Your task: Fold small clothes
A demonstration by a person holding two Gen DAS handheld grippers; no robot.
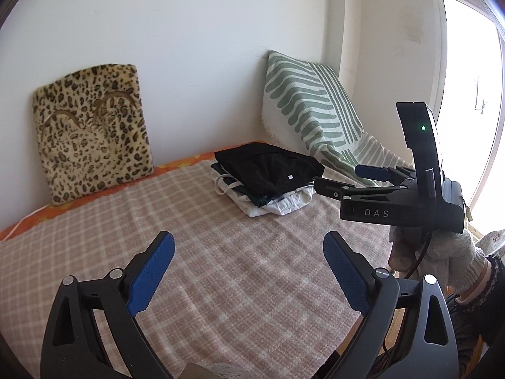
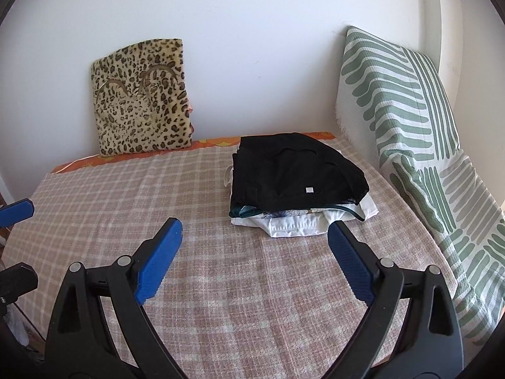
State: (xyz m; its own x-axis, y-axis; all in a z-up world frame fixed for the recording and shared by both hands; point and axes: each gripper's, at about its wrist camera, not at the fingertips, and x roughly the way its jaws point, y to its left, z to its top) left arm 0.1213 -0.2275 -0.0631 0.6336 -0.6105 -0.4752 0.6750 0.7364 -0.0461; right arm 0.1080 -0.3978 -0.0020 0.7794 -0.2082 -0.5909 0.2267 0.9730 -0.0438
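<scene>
Folded clothes stack [image 2: 296, 186]: rests on the checked blanket [image 2: 157, 195], far right part, near the striped cushion [image 2: 407, 107].
Top layer: black garment [image 1: 271, 167]; white and dark pieces beneath.
Left gripper [image 1: 249, 273]: jaws apart, nothing between, blanket below.
Right gripper [image 2: 254, 260]: jaws apart, empty, just short of the stack.
Background: leopard cushion [image 1: 91, 139] against the wall.

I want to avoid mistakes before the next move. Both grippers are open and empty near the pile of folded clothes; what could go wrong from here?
1. The black garment sits on an uneven stack; a nudge from the right gripper could shift it off the white clothes below.
2. The left gripper hovers over the loose checked blanket, so a grab could catch it.
</scene>
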